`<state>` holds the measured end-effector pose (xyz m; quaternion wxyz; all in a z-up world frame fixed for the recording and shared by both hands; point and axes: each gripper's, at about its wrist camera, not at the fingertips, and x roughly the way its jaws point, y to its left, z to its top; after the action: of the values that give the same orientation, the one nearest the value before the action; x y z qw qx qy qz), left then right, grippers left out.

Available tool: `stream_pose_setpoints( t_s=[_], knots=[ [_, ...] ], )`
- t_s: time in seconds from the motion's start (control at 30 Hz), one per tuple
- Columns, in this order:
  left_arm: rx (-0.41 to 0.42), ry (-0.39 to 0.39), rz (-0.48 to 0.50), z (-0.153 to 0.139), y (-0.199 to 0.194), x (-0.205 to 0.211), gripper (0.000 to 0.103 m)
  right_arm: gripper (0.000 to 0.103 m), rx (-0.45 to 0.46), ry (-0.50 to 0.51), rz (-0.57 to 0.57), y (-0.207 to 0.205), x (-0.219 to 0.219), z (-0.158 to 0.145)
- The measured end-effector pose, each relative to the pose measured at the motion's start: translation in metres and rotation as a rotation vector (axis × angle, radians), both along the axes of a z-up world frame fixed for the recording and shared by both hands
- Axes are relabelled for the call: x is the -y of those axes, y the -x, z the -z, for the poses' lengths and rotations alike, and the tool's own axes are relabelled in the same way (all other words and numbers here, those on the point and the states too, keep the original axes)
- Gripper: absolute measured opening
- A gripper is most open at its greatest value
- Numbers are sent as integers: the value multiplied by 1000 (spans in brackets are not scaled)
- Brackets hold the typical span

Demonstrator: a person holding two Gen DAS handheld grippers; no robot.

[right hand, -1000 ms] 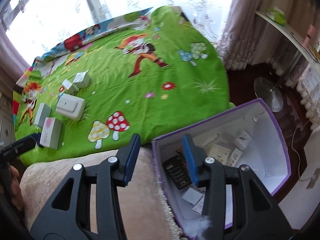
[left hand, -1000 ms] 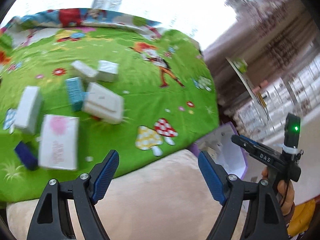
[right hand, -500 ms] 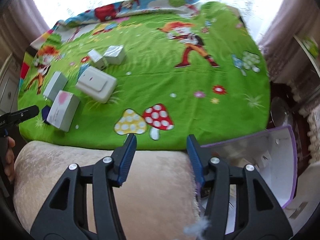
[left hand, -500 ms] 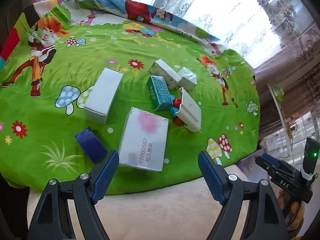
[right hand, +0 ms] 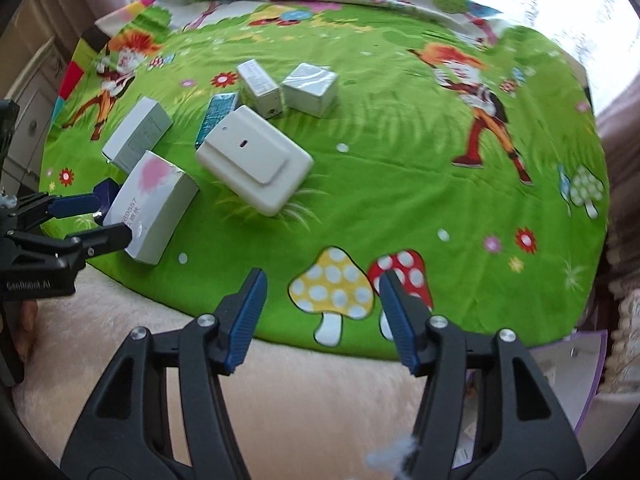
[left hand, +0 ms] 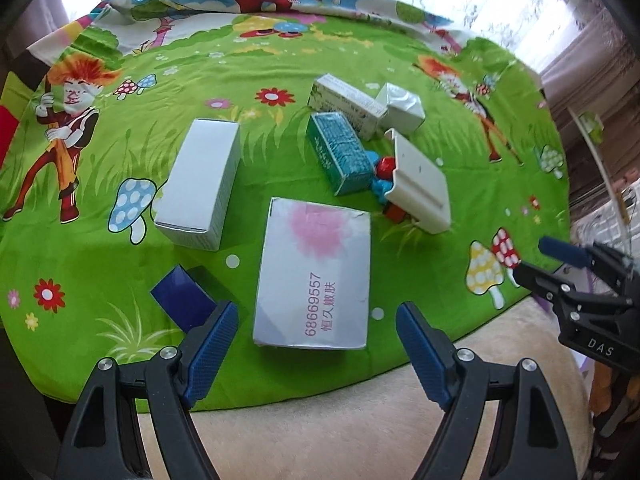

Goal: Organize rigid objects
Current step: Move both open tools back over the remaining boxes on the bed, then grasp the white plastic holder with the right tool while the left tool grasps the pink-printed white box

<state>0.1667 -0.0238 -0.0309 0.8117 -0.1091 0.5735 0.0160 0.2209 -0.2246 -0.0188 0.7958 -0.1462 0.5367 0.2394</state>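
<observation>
Left wrist: pink-flower box [left hand: 314,276] long axis toward camera.

pink-flower box [left hand: 314,276]: "68669557" | right hand-held gripper [left hand: 568,264]: "DAS" | left hand-held gripper [right hand: 94,220]: perhaps "GenRobot.AI"

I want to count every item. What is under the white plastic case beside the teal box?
A red and blue toy sticks out from under the case. Most of it is covered, so its shape cannot be told.
</observation>
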Motion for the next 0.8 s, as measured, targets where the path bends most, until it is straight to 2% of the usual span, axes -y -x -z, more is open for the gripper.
stream_pose_setpoints(
  t_s=[0.1, 0.23, 0.33, 0.47, 0.73, 0.8],
  knots=[
    [-22, -30, 23, 5, -5, 4, 82, 63, -8, -1, -60, -4, -14, 5],
    [-48, -86, 64, 15, -13, 13, 82, 69, -25, -17, -160, -12, -29, 14],
    [-61, -128, 87, 23, -15, 19, 68, 70, -31, -8, -240, -21, -41, 20],
    [-29, -118, 83, 21, -11, 18, 68, 71, 12, 16, -345, -33, -55, 21],
    [49, -99, 47, 7, 0, 12, 68, 71, -53, -21, -473, -53, -79, 33],
    [48, -91, 46, 6, 1, 11, 68, 76, -44, -16, -495, -54, -85, 34]
  ],
)
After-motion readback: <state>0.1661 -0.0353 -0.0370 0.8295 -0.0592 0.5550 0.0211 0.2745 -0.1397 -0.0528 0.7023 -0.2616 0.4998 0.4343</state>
